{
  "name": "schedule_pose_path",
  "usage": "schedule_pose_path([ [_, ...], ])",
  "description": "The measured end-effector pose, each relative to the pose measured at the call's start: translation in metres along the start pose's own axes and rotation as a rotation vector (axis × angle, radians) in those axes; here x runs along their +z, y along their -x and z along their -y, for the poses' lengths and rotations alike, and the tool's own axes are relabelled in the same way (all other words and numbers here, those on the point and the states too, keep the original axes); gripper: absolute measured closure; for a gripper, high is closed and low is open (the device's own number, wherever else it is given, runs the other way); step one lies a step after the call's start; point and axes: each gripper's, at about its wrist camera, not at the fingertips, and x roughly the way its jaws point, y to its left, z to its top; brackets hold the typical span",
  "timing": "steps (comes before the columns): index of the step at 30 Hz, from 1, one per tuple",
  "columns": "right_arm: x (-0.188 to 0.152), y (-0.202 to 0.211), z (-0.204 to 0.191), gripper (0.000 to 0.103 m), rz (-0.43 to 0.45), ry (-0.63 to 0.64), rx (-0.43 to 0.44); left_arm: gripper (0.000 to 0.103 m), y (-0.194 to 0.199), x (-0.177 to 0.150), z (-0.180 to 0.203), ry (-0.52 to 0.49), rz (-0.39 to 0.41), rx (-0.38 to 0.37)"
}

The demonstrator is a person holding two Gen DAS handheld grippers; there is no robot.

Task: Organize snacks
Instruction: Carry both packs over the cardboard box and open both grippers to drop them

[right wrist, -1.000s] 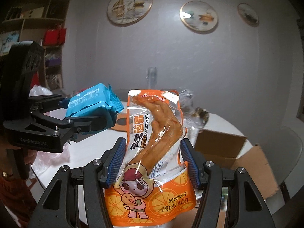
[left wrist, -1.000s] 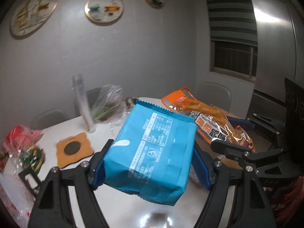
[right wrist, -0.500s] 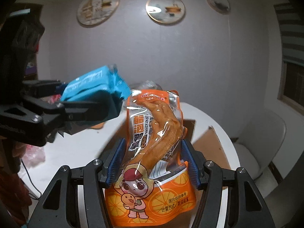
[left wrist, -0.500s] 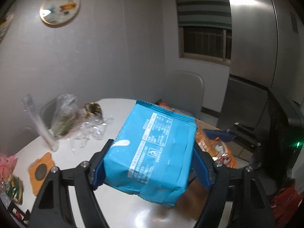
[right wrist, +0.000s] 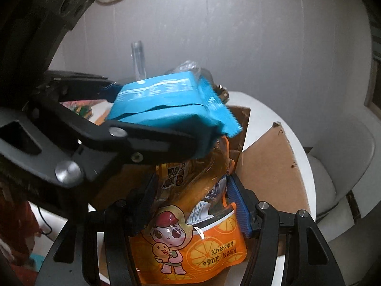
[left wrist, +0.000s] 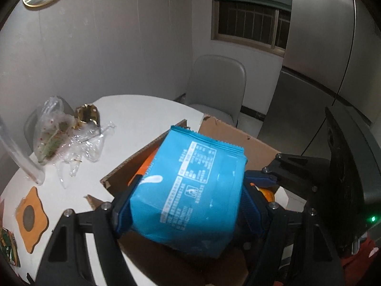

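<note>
Both snack packs held over the cardboard box [left wrist: 238, 138], ready to drop in.

My left gripper [left wrist: 185, 205] pinches the blue pack [left wrist: 190, 190] at centre frame by its puffy, light, crushable sides; my right gripper [right wrist: 190, 205] clamps the orange pouch [right wrist: 190, 243], lower centre, which looks slick and floppy. I judge mid-body the safest hold on both.
</note>
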Motion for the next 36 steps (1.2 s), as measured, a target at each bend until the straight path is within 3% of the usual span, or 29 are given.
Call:
schedule_pose_path([
  [9,0.004,-0.024,-0.007,0.041,-0.077,0.05,0.044,0.029,-0.014,-0.005,0.001,-0.02,-0.038,-0.023],
  [15,0.007,-0.027,-0.009,0.038,-0.089,0.054,0.021,0.029,-0.003,-0.005,-0.002,-0.005,-0.002,-0.017],
  [25,-0.001,-0.005,-0.016,0.02,-0.057,0.097,-0.011,0.003,0.032,-0.014,-0.006,0.014,0.086,0.022],
  [36,-0.002,0.019,-0.015,0.006,0.025,0.104,0.003,0.001,0.072,-0.041,-0.01,0.085,0.191,0.129],
])
